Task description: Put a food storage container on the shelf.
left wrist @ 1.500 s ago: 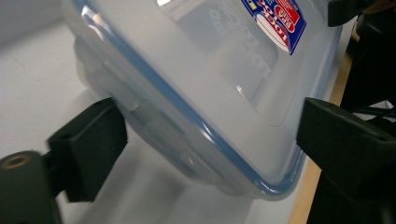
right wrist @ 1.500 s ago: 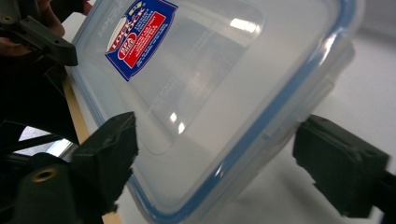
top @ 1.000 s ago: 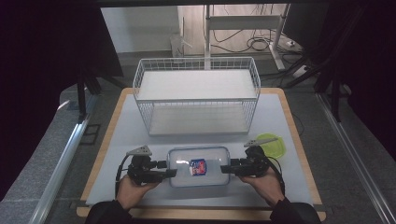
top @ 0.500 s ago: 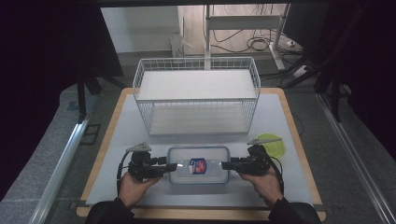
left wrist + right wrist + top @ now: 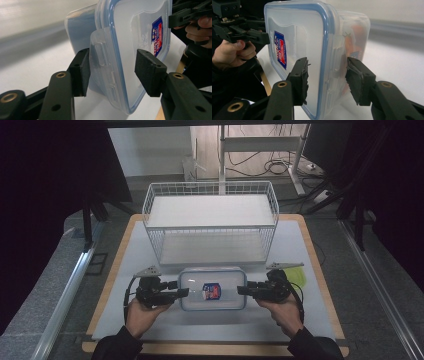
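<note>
- Both hand-held grippers have crept inward since the earlier frames: the left hand-held gripper [image 5: 183, 291] and right hand-held gripper [image 5: 242, 290] now sit right at the short ends of the clear container [image 5: 212, 288], which hasn't budged from the lower middle of the high view.
- Left jaws have just been closing; its left pad looks to be against the side latch [image 5: 101, 53], the other pad [image 5: 147, 68] is off the lid. So half open, not properly clamped.
- Right jaws have just been closing too, straddling the opposite latch [image 5: 336, 53] with small gaps on both sides, far as I can tell.
- Looks like the grab-both-ends step. Next up, I'd guess: pinch evenly, then lift level toward the wire basket [image 5: 210, 220] higher up the surface [image 5: 135, 265].
</note>
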### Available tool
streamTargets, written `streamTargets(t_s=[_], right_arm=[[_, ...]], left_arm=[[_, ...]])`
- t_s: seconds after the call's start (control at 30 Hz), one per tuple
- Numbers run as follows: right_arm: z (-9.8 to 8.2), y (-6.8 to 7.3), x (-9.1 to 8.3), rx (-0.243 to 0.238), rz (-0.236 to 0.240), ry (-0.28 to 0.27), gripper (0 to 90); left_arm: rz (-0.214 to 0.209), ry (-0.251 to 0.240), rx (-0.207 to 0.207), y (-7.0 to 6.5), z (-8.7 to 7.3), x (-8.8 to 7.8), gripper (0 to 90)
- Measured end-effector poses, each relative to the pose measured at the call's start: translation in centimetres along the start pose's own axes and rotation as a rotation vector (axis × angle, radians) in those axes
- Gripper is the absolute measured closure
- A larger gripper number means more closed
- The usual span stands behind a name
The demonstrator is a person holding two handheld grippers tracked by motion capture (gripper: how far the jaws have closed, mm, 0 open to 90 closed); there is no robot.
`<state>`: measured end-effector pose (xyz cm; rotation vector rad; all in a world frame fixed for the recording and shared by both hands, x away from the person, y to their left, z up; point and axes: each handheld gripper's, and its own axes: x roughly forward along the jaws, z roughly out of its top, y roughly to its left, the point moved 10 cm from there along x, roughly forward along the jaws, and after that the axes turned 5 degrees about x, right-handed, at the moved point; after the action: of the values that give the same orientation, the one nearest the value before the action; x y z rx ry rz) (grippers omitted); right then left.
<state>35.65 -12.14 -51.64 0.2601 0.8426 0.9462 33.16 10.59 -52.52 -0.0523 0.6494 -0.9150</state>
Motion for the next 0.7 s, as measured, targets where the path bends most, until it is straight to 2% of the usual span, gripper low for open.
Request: streamTargets(t_s=[0.1,0.13,0.17,0.2,0.23,0.27,0.3,0.33,0.37,0.4,0.43,0.47,0.57,0.6,0.7], right_arm=[[0.8,0.3,-0.3,-0.012,0.0,-0.016,53.1],[1.5,0.4,-0.6,-0.017,0.0,-0.031,53.1],[1.8,0.4,-0.7,-0.017,0.001,-0.039,53.1],[2.3,0.5,-0.9,-0.023,0.0,-0.049,53.2],[2.3,0.5,-0.9,-0.023,0.0,-0.049,53.2],[3.1,0.7,-1.3,-0.03,-0.002,-0.063,53.2],[3.1,0.7,-1.3,-0.03,-0.002,-0.063,53.2],[4.0,1.0,-1.6,-0.041,-0.005,-0.073,53.1],[4.0,1.0,-1.6,-0.041,-0.005,-0.073,53.1],[4.9,1.4,-1.9,-0.052,-0.006,-0.079,53.1],[4.9,1.4,-1.9,-0.052,-0.006,-0.079,53.1],[5.8,1.6,-2.1,-0.065,-0.008,-0.085,53.1],[7.0,2.0,-2.4,-0.072,-0.011,-0.084,53.0],[7.4,2.1,-2.4,-0.073,-0.011,-0.084,53.1],[8.2,2.2,-2.5,-0.08,-0.014,-0.086,53.1]], left_arm=[[0.005,-0.004,0.019,0.1,1.1,-0.3,47.3],[0.006,-0.006,0.033,0.1,2.0,-0.4,47.3],[0.006,-0.006,0.033,0.1,2.0,-0.4,47.4],[0.01,-0.01,0.044,0.2,2.9,-0.6,47.4],[0.01,-0.01,0.044,0.2,2.9,-0.6,47.4],[0.011,-0.018,0.053,0.2,3.9,-0.8,47.4],[0.011,-0.018,0.053,0.2,3.9,-0.8,47.5],[0.011,-0.024,0.06,0.3,4.8,-1.2,47.6],[0.011,-0.024,0.06,0.3,4.8,-1.2,47.7],[0.011,-0.033,0.061,0.3,5.6,-1.5,47.6],[0.011,-0.033,0.061,0.3,5.6,-1.5,47.7],[0.014,-0.038,0.062,0.4,6.3,-1.8,47.7],[0.015,-0.043,0.061,0.6,7.0,-2.0,47.7],[0.014,-0.049,0.062,0.8,7.7,-2.2,47.8],[0.014,-0.054,0.06,1.0,8.3,-2.4,47.8]])
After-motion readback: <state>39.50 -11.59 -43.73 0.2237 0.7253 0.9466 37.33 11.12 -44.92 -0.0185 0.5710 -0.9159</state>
